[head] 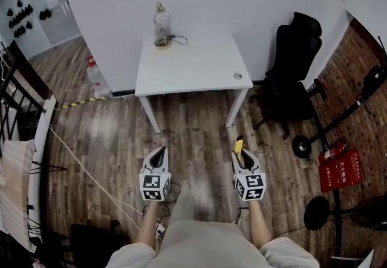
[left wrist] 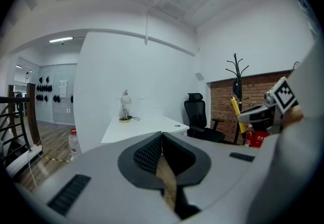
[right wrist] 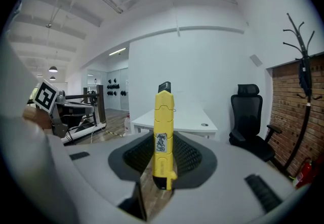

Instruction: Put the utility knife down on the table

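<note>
Your right gripper [head: 241,154] has its fingers clamped on the utility knife [right wrist: 163,132], whose length points ahead to the surface [head: 193,70] at upper centre; the left gripper [head: 159,152] has its fingers together.

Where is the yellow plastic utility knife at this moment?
The yellow plastic utility knife stands clamped between the jaws of the right gripper, on the head view's right, above the wooden floor and short of the white rectangular table.

left tongs [head: 159,152]: pale grey shell, black tapered jaws
right tongs [head: 246,158]: matching grey shell, black jaws
marker cubes [head: 155,187]: white faces, black square patterns
pads [left wrist: 148,155]: dark, finely ribbed
clothing [head: 199,239]: light grey
</note>
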